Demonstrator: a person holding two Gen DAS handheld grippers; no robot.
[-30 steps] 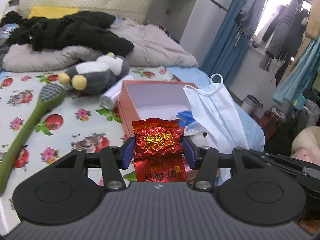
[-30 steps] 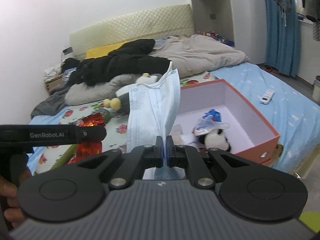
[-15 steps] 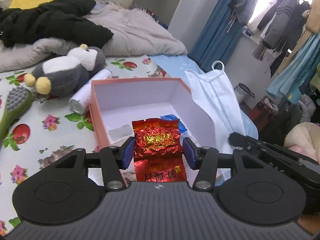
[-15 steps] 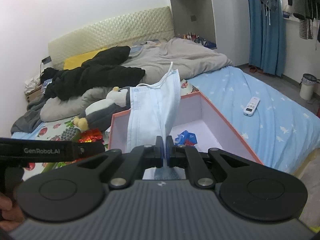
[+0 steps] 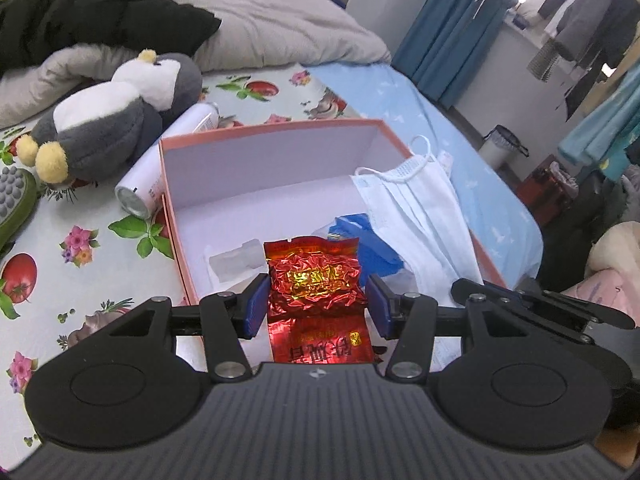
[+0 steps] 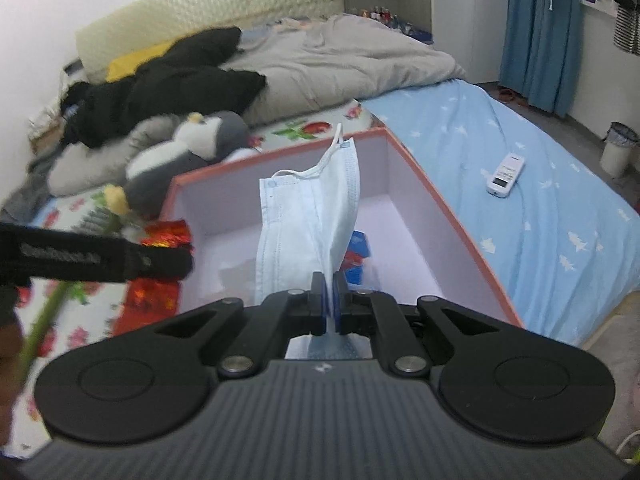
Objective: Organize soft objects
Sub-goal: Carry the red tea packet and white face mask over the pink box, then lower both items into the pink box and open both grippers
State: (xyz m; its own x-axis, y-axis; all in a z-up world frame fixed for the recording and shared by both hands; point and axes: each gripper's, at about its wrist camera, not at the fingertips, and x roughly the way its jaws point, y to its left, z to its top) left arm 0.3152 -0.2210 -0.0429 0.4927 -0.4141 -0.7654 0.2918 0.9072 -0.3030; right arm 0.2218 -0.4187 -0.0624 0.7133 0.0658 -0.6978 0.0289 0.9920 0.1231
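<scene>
My left gripper [image 5: 316, 300] is shut on a crinkled red foil packet [image 5: 316, 280], held over the near edge of an orange box [image 5: 272, 130] with a white inside. My right gripper [image 6: 329, 300] is shut on a pale blue face mask [image 6: 308, 224], which stands up over the same box [image 6: 440, 208]. The mask [image 5: 420, 208] also shows at the right in the left wrist view. Blue wrappers [image 5: 360, 236] and a clear packet [image 5: 232, 260] lie in the box. A grey and white plush penguin [image 5: 116, 116] lies on the bed behind the box's left side.
A white spray can [image 5: 160, 172] lies against the box's left wall. A green massage brush [image 5: 16, 200] lies at far left. Black clothes [image 5: 92, 12] and a grey duvet [image 5: 280, 28] fill the bed's back. A white remote [image 6: 506, 174] rests on the blue sheet.
Both grippers have moved forward and down over the box, carrying the packet and the mask. The box now fills more of both views.
</scene>
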